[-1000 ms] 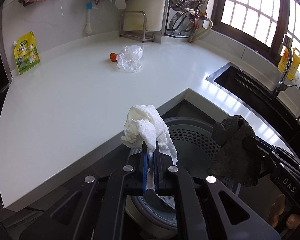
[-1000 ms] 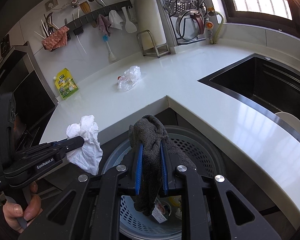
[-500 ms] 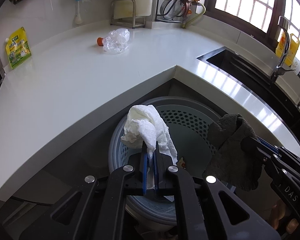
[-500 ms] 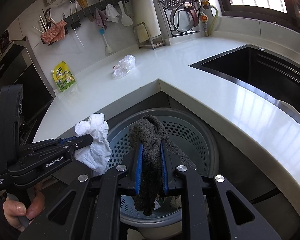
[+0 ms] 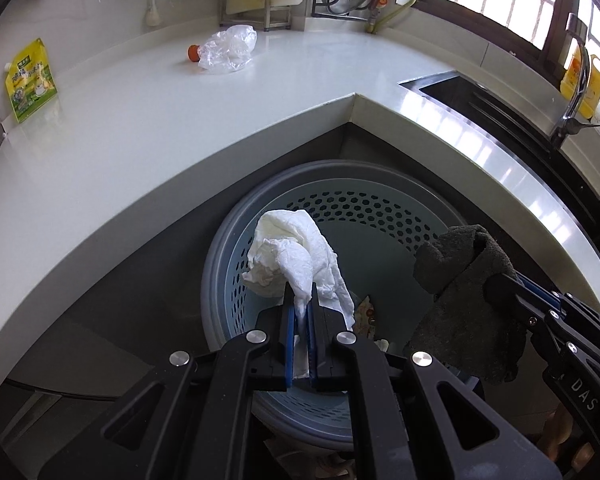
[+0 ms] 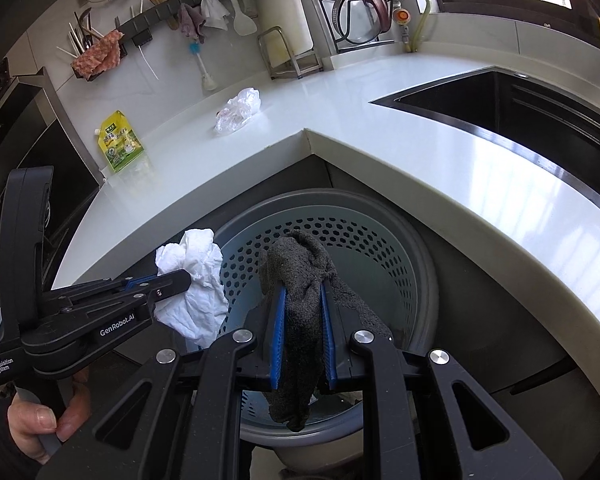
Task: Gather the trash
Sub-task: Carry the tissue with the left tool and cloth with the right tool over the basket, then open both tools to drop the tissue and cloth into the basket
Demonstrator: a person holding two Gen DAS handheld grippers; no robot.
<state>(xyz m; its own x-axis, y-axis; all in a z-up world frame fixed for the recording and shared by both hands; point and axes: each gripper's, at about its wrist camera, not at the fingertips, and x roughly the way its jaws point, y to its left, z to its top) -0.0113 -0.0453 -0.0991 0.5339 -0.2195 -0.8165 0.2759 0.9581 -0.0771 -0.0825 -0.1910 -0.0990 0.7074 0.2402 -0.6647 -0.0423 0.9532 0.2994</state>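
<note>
In the left wrist view, the left hand-held gripper (image 5: 300, 312) was clamped on a crumpled white tissue (image 5: 292, 256), its blue pads pressed tight on the paper. The tissue hung over the open mouth of a round grey bin (image 5: 340, 216) with a perforated wall, which stood on the floor under the corner of the white counter (image 5: 140, 128). Some scraps lay at the bottom of the bin. To the right, the right hand-held gripper (image 5: 500, 284) was clamped on a dark grey cloth (image 5: 460, 272), also over the bin. Far back on the counter lay a crumpled clear plastic bag (image 5: 230, 50) with an orange cap (image 5: 194, 52) just beside it, and a yellow-green pouch (image 5: 30, 80) leaned against the wall at the left. A black sink (image 5: 480, 96) was set into the counter at the right.

In the right wrist view, the right hand-held gripper (image 6: 302, 296) held the dark grey cloth (image 6: 296, 280) between its blue pads, the cloth drooping below them above the bin (image 6: 400, 248). At the left, the left hand-held gripper (image 6: 184, 278) pinched the white tissue (image 6: 196, 280) over the bin's near rim, with a hand (image 6: 40, 428) on its handle. The plastic bag (image 6: 238, 110) and the pouch (image 6: 120, 146) sat well apart on the counter (image 6: 380, 132).
</note>
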